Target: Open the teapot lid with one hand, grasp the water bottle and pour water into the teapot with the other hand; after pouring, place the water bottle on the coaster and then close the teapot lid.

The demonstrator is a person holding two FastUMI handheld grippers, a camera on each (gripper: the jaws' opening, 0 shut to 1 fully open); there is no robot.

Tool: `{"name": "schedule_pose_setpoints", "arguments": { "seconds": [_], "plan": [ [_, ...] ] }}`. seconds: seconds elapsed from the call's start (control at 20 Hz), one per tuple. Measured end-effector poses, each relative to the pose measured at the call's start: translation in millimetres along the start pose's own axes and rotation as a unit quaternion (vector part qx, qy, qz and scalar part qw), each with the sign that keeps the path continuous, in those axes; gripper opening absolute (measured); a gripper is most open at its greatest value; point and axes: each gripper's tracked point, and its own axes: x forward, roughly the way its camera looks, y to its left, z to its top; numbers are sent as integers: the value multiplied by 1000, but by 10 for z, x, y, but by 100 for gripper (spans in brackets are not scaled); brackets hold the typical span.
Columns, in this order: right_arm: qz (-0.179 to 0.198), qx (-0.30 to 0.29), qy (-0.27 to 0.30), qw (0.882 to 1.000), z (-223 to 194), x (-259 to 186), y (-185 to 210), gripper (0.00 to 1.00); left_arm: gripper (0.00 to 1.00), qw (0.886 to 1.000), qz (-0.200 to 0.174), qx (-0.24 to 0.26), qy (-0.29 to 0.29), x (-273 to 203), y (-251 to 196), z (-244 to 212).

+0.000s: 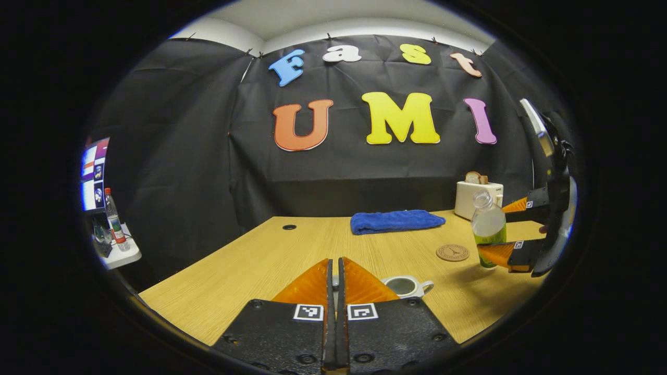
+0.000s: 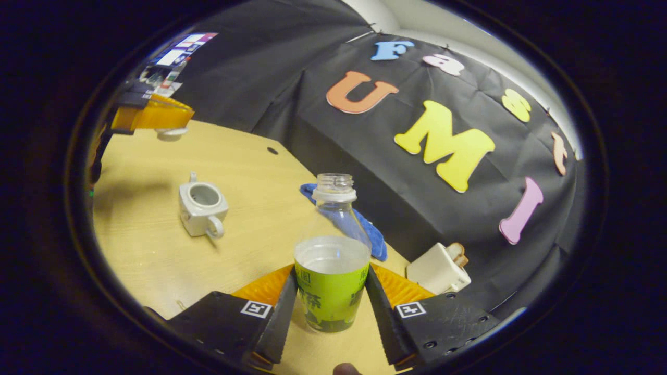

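Observation:
The white teapot (image 1: 406,285) (image 2: 202,208) stands open on the wooden table (image 1: 250,260), just beyond my left gripper (image 1: 336,263). That gripper is shut on the teapot lid (image 2: 170,134) and, in the right gripper view, it (image 2: 151,115) hangs above the table, left of and beyond the pot. An uncapped water bottle (image 2: 332,271) (image 1: 489,224) with a green label stays upright, part full. My right gripper (image 2: 331,278) (image 1: 500,229) is shut on its labelled body. The round brown coaster (image 1: 452,252) lies just left of the bottle.
A folded blue towel (image 1: 396,221) (image 2: 359,224) lies at the back of the table. A white toaster (image 1: 477,198) (image 2: 437,268) with bread stands at the back right. Off the table's left edge, a small side shelf (image 1: 122,255) holds another bottle and a screen.

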Motion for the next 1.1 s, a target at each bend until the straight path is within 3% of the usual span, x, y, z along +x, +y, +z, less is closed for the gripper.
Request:
{"name": "schedule_pose_setpoints", "arguments": {
  "seconds": [0.15,0.35,0.75,0.9,1.1],
  "plan": [
    [16,-96,13,995,42,154,200,72,2,1000,-2,-5,2,4,142,-53],
    [8,-185,-1,983,190,250,302,71,2,1000,-6,-13,9,42,237,-159],
    [-38,-353,-29,934,373,298,350,72,2,1000,-8,-9,12,69,309,-230],
    [-61,-414,-46,907,477,291,364,72,2,1000,-10,-5,15,89,318,-248],
    [-58,-451,-46,889,507,299,363,71,2,1000,-12,-1,15,67,349,-264]
  ]
}}
